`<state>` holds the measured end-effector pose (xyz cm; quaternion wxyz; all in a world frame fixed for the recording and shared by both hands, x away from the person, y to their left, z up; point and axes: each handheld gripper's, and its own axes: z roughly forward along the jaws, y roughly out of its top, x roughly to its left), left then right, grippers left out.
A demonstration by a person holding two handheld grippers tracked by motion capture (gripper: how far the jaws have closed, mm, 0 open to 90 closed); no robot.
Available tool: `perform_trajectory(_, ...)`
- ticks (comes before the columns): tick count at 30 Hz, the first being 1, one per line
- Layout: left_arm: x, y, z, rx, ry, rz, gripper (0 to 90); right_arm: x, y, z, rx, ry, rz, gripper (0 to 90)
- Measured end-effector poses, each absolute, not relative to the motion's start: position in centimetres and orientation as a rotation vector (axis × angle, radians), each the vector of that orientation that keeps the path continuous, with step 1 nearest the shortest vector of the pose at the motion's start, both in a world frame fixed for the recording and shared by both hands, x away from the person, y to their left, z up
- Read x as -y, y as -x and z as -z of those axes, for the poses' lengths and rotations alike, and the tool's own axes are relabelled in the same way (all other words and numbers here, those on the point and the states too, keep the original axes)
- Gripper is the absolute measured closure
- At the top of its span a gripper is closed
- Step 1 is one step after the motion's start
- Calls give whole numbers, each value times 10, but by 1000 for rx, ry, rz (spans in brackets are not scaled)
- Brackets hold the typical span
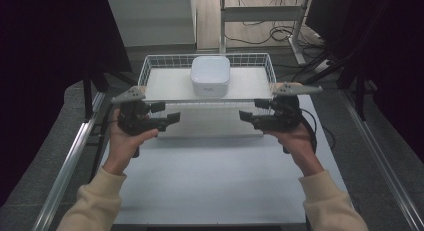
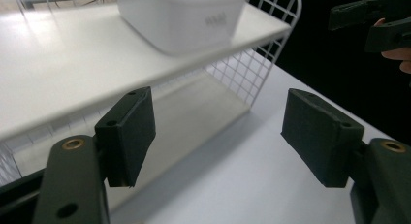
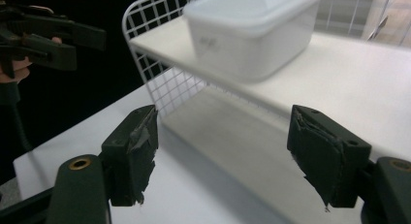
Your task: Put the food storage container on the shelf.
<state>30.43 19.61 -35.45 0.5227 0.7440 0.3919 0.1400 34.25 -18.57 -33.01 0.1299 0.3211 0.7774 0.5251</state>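
Observation:
A white lidded plastic box (image 1: 210,75) (image 2: 184,18) (image 3: 252,30) stands on the top board of a white wire shelf (image 1: 170,83) (image 2: 72,64) (image 3: 363,73) at the back of the table. My left gripper (image 1: 170,113) (image 2: 218,136) hovers open in front of the shelf's left end, jaws pointing right, nothing between them. Facing it from the shelf's right end is my right gripper (image 1: 248,113) (image 3: 223,151), also open and empty. Each gripper's view catches the other gripper far off at its edge.
The white tabletop (image 1: 215,176) spreads in front of the shelf. Under the top board is a low open space (image 2: 194,107) (image 3: 242,132). Metal rails (image 1: 65,171) run along both table sides. Cables (image 1: 280,33) lie on the floor behind.

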Motion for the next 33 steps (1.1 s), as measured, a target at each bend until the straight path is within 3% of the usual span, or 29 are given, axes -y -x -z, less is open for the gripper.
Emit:
perform_trajectory(4,-196,-284,379,-936,-1814,-325,266,196,-320,359,-2264,-924,-1510,254)
perform_trajectory(7,-197,-274,405,-949,-1829,-243,260,203,-311,384,-2274,-959,-1478,247)
perform_trajectory(10,-200,-265,430,-986,-1866,-250,245,215,-302,424,-2298,-1015,-1435,235)
perform_trajectory(16,-211,-252,463,-1061,-1858,-250,241,230,-297,466,-2296,-1122,-1395,238)
perform_trajectory(33,-220,-249,479,-1128,-1822,-276,252,234,-292,477,-2222,-1066,-1422,232)
